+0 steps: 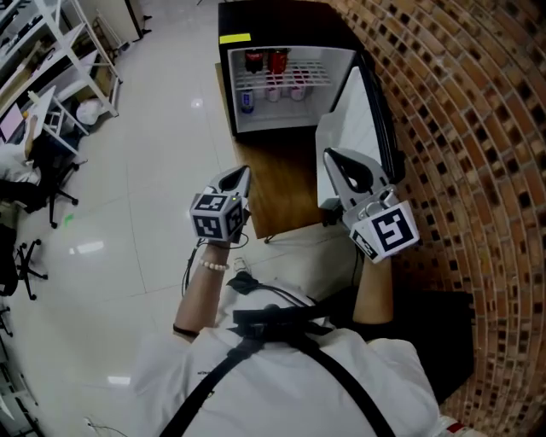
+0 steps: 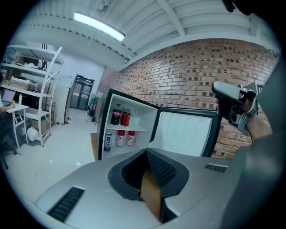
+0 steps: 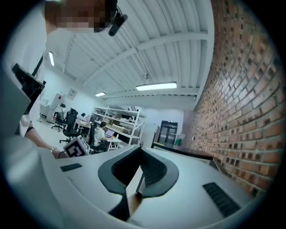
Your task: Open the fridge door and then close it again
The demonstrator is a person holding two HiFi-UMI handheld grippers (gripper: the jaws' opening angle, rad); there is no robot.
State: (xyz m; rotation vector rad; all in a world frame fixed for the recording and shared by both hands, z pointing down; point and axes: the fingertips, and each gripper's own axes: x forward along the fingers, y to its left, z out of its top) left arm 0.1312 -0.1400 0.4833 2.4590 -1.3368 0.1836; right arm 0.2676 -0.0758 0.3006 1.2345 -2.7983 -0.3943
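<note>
A small black fridge (image 1: 286, 24) stands on a wooden platform (image 1: 281, 183) with its door (image 1: 363, 111) swung wide open to the right, white inner side showing. Inside are bottles (image 1: 264, 61) on the top shelf and cans (image 1: 273, 90) below. My left gripper (image 1: 241, 174) is shut and holds nothing, well short of the fridge. In the left gripper view the left gripper (image 2: 147, 153) points at the open fridge (image 2: 127, 129) and door (image 2: 185, 132). My right gripper (image 1: 331, 156) is shut and holds nothing, beside the door's free edge. The right gripper (image 3: 140, 150) shows the door's top edge (image 3: 183, 152) beyond its jaws.
A brick wall (image 1: 461, 128) runs close along the right, behind the open door. White shelving racks (image 1: 60, 51) and an office chair (image 1: 34, 201) stand at the far left on the glossy floor (image 1: 153, 154). People sit at desks (image 3: 103, 129) in the distance.
</note>
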